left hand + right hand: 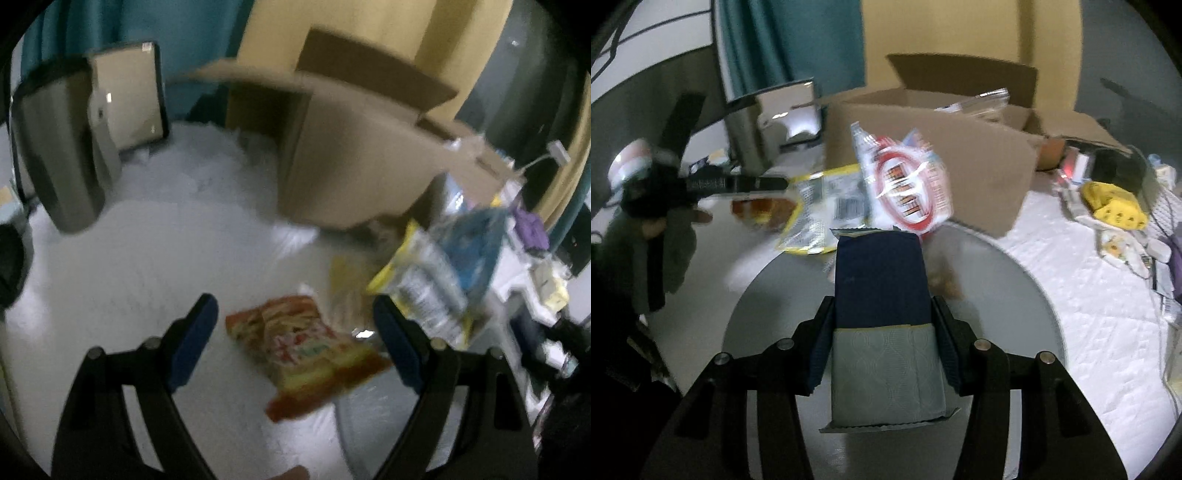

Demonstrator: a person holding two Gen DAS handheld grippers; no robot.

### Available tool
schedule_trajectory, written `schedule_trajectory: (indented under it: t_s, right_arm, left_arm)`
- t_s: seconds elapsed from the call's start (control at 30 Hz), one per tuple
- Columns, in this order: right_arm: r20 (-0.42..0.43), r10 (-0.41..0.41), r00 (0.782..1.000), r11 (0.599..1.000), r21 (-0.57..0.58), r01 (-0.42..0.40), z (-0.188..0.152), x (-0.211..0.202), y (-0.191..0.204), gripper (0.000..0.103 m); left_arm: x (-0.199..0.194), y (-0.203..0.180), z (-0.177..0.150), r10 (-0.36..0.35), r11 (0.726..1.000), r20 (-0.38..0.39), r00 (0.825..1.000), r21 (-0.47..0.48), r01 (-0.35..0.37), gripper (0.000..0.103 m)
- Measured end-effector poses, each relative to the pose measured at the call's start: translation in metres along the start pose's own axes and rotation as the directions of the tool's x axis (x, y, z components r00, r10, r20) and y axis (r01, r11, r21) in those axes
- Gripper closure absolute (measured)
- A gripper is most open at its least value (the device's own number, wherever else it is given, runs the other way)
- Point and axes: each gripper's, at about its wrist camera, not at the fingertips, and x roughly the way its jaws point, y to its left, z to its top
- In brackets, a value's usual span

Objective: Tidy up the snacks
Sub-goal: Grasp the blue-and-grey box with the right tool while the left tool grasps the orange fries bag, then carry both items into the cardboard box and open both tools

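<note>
In the left wrist view, the left tool (291, 325) hung with its two blue-padded fingers (194, 341) wide apart and nothing between them, above a white quilted bed cover (147, 240). Below the gap lay an orange and yellow snack bag (314, 350), flat on the cover and partly over the edge of a round grey tray (354, 417). To the right, a yellow and silver packet (428, 295) and a blue packet (476, 251) appeared blurred, close to the right finger; whether they touched it could not be told. Behind them stood an open cardboard box (354, 155) with its flaps up, and to the far left a grey bin (62, 155) with its lid raised. In the right wrist view, the right tool (882, 332) was clamped on a dark blue and grey-green packet (882, 314), its pads pressing both long sides, held over the round grey tray (1015, 314). Just beyond the packet's far end stood a clear bag with a red ring print (908, 184), and left of it lay the yellow and silver packet (816, 210). The cardboard box (982, 173) stood behind, with another clear bag poking from its top. At the left edge the other tool (713, 184) showed dark and blurred. A yellow cloth (1112, 203) lay on the bed at the right.
</note>
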Motion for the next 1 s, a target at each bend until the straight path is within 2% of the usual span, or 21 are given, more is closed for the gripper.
schedule_trajectory:
  t_s: [0.13, 0.23, 0.27, 0.33, 0.43, 0.53, 0.67, 0.83, 1.0]
  right_arm:
    - [0.017, -0.022, 1.0, 0.999, 0.024, 0.022, 0.004, -0.003, -0.015, 0.049]
    - [0.021, -0.03, 0.999, 0.999, 0.042, 0.029, 0.005, -0.003, -0.025, 0.049]
    - [0.021, -0.031, 0.999, 0.998, 0.046, 0.03, 0.005, -0.002, -0.028, 0.049]
    - [0.021, -0.033, 0.999, 0.998, 0.052, 0.032, 0.006, -0.001, -0.03, 0.049]
    - [0.025, -0.032, 0.999, 0.998, 0.054, 0.031, 0.007, -0.001, -0.033, 0.049]
    - [0.038, -0.033, 0.999, 0.998, 0.054, 0.031, 0.01, -0.003, -0.033, 0.049]
    - [0.052, -0.039, 0.998, 0.998, 0.057, 0.036, 0.013, -0.007, -0.037, 0.049]
    - [0.069, -0.051, 0.996, 0.997, 0.064, 0.047, 0.019, -0.009, -0.045, 0.049]
    - [0.101, -0.066, 0.993, 0.996, 0.068, 0.059, 0.031, -0.013, -0.054, 0.049]
  left_arm:
    - [0.011, 0.011, -0.016, 0.003, 1.0, -0.053, 0.999, -0.017, -0.004, 0.016]
    - [0.011, 0.013, -0.023, 0.003, 1.0, -0.046, 0.999, 0.013, -0.002, 0.019]
    - [0.01, 0.012, -0.024, 0.007, 1.0, -0.045, 0.999, 0.024, -0.006, 0.023]
    - [0.009, 0.009, -0.025, 0.013, 0.999, -0.05, 0.999, 0.042, -0.011, 0.049]
    - [0.007, 0.008, -0.027, 0.015, 0.999, -0.05, 0.999, 0.048, -0.012, 0.054]
    - [-0.001, 0.008, -0.029, 0.007, 0.999, -0.043, 0.999, 0.034, -0.005, 0.056]
    - [-0.022, 0.008, -0.026, -0.001, 1.0, 0.012, 1.0, 0.01, 0.001, 0.056]
    - [-0.051, 0.005, -0.01, 0.012, 1.0, 0.094, 0.996, 0.007, -0.013, 0.056]
    - [-0.072, -0.004, 0.014, 0.009, 0.999, 0.174, 0.985, 0.043, -0.017, 0.056]
